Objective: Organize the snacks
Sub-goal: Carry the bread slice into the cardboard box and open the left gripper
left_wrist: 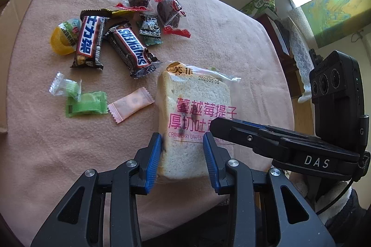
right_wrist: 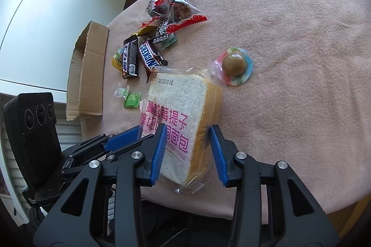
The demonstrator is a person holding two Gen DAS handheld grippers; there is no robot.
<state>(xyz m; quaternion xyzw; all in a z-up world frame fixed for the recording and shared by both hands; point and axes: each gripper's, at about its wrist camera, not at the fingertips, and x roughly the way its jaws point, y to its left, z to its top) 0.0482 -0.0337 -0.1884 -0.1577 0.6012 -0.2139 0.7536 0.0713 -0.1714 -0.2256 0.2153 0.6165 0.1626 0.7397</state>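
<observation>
Both grippers on the bread pack

Left gripper (left_wrist: 182, 155) and right gripper (right_wrist: 188, 150) pinch the bread (left_wrist: 194, 117) at the near desk (left_wrist: 46, 154) edge; next, probably carry it to the box (right_wrist: 85, 75).

Pink cloth (left_wrist: 231, 43), magenta-lettered bread pack (left_wrist: 192, 107)

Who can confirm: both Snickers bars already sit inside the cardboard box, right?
Not right. Both Snickers bars lie on the pink cloth beside the cardboard box, not inside it. The right wrist view shows this.
</observation>
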